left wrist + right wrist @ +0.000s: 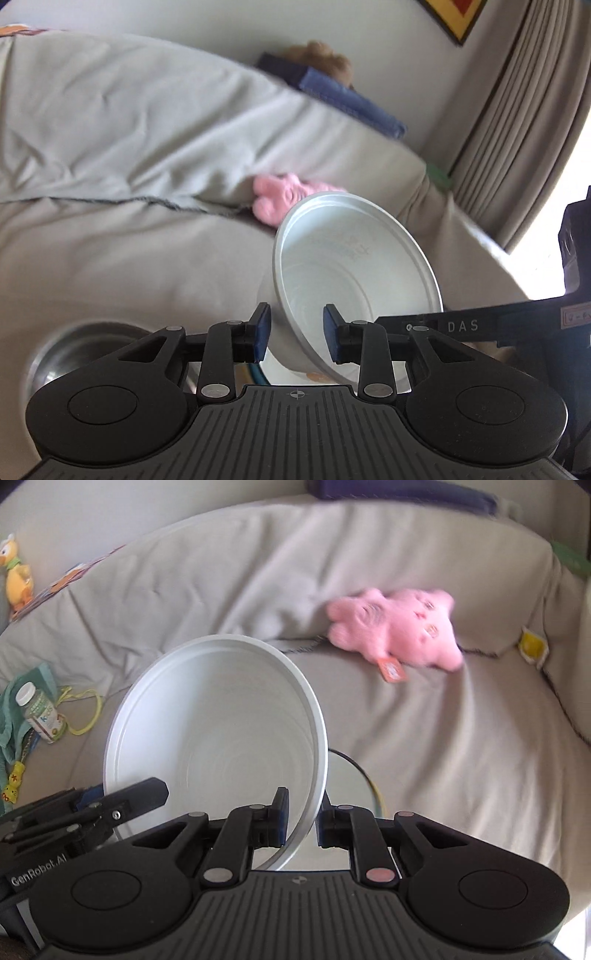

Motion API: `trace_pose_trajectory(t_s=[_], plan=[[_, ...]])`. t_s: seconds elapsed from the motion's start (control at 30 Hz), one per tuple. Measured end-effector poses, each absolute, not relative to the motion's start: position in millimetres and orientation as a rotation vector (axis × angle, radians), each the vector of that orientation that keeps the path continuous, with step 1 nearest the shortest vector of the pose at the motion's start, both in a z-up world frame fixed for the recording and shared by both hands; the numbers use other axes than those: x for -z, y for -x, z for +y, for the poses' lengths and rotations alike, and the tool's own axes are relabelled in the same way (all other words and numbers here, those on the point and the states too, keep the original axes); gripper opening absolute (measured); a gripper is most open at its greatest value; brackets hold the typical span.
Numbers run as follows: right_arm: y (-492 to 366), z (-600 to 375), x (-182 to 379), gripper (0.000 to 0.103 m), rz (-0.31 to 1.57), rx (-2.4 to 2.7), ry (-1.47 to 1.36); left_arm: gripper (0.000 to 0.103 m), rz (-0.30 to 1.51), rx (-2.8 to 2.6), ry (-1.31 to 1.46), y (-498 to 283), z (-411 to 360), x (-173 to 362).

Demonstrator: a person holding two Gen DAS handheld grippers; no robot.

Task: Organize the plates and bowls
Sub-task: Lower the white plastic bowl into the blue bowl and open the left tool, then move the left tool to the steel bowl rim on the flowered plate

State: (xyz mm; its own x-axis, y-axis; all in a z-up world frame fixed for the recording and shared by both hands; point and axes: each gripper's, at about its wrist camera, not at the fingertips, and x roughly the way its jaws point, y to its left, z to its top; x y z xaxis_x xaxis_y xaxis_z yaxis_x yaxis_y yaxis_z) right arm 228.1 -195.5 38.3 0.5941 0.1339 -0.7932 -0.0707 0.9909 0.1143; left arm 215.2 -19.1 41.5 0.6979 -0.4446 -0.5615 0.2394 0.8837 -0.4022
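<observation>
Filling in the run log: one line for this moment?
right gripper: shut on white bowl rim | left gripper: open, straddling rim | bowl: tilted above sofa

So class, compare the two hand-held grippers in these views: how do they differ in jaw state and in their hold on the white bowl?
The right hand-held gripper is shut on the rim of the white bowl, one pad inside it and one outside. The left hand-held gripper stands open, its pads apart and pressing on nothing, with the bowl's wall between them. So the right one alone carries the tilted bowl. Both are black with blue pads and are near the bowl.
</observation>
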Motion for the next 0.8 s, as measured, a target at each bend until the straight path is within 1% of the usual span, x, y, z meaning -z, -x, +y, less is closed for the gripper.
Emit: trace_pose_trajectory(t_s=[0.03, 0.07, 0.23, 0.3, 0.4, 0.5, 0.53, 0.67, 0.8], plan=[[-230.5, -206.1, -31.0, 0.015, 0.933, -0.120, -0.094, 0.034, 0.729, 0.373, 0.311, -217.9, -27.2, -34.7], [-233.6, -216.1, -22.1, 0.017, 0.941, -0.122, -0.122, 0.033, 0.756, 0.357, 0.317, -219.9, -33.4, -27.5], [-234.1, -240.7, 14.9, 0.018, 0.928, -0.120, -0.237, 0.033, 0.811, 0.285, 0.336, -219.3, -46.8, 0.5], [-228.7, -240.3, 16.5, 0.020, 0.896, -0.138, -0.228, 0.032, 0.816, 0.278, 0.348, -215.6, -45.0, 4.6], [-219.5, -239.5, 14.1, 0.025, 0.840, -0.138, -0.199, 0.032, 0.794, 0.256, 0.413, -212.0, -35.4, 2.9], [-210.6, -243.5, 9.1, 0.029, 0.787, -0.103, -0.188, 0.032, 0.742, 0.246, 0.455, -206.5, -22.7, -6.5], [-207.6, -247.3, 6.4, 0.033, 0.774, -0.102, -0.203, 0.032, 0.726, 0.254, 0.464, -203.3, -16.5, -10.5], [-178.3, -257.4, -2.6, 0.039, 0.713, -0.088, -0.277, 0.032, 0.672, 0.186, 0.449, -181.3, 23.7, -17.2], [-142.4, -240.3, 2.9, 0.039, 0.685, -0.156, -0.327, 0.032, 0.681, 0.015, 0.423, -160.5, 73.2, -12.2]])
